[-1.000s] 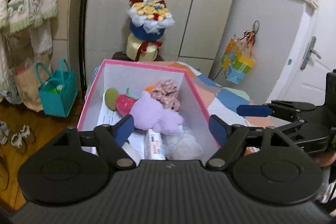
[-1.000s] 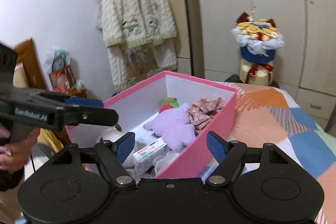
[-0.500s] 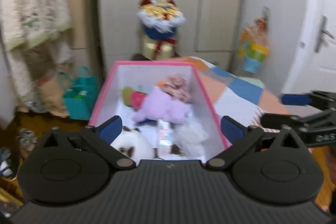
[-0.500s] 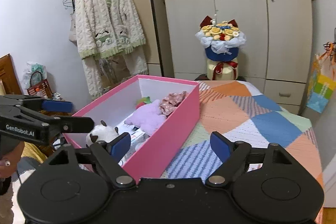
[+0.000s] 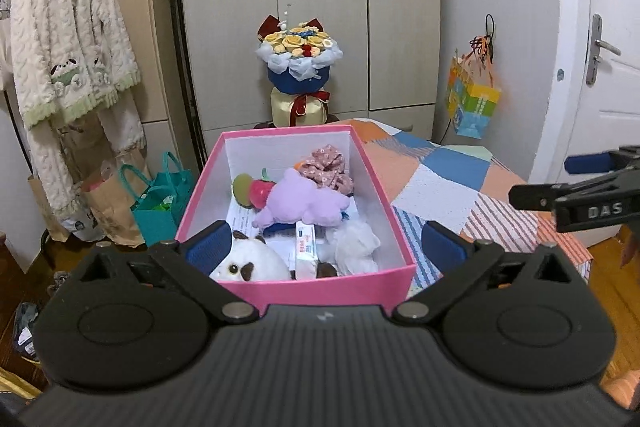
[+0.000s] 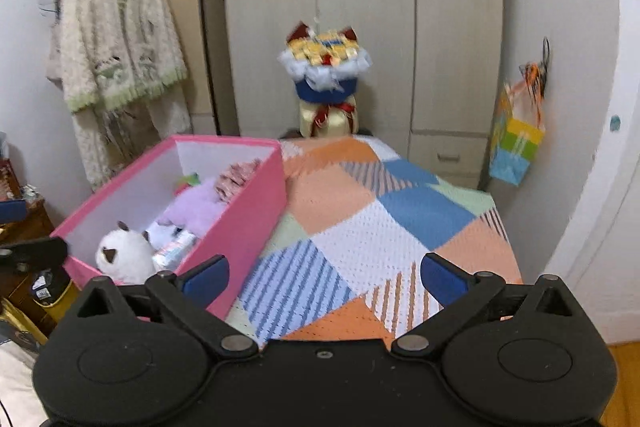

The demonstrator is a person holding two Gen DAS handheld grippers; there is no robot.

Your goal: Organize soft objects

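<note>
Both the left gripper [image 5: 326, 241] and right gripper [image 6: 326, 275], jaws just opened wide and empty, hover near the pink box [image 5: 332, 287]; a careless reach could nudge it off the bed's edge.

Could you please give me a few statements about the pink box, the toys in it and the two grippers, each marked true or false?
1. The purple plush toy lies inside the pink box. True.
2. The left gripper is shut on the white plush toy. False: its jaws stand wide open, holding nothing.
3. The box rests on the patchwork blanket. True.
4. The right gripper holds the floral scrunchie. False: it is open and empty; the scrunchie lies in the box.
</note>
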